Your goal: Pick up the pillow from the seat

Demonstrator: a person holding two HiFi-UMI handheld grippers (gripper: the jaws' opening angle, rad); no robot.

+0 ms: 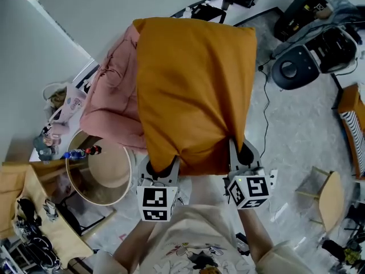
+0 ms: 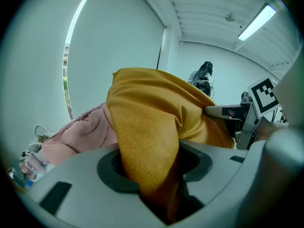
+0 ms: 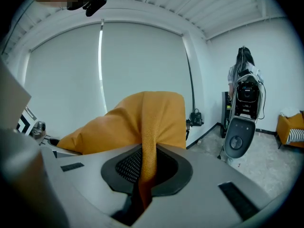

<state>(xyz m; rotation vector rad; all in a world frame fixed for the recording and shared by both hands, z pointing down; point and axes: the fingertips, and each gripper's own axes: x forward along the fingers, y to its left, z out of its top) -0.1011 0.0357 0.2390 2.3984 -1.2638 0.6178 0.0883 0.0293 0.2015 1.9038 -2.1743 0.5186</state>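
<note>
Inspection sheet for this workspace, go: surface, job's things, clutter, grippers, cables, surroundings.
Surface: seat, covered in pink quilt, partly hidden by the pillow.
Job's things: pillow, orange, gripped at its near edge.
Clutter: round wooden stand with small items; shoes.
Grippers: left gripper and right gripper both shut on the pillow.
Cables: one black cable across the floor.
Surroundings: white wall, black-and-white machine, wooden chair.
</note>
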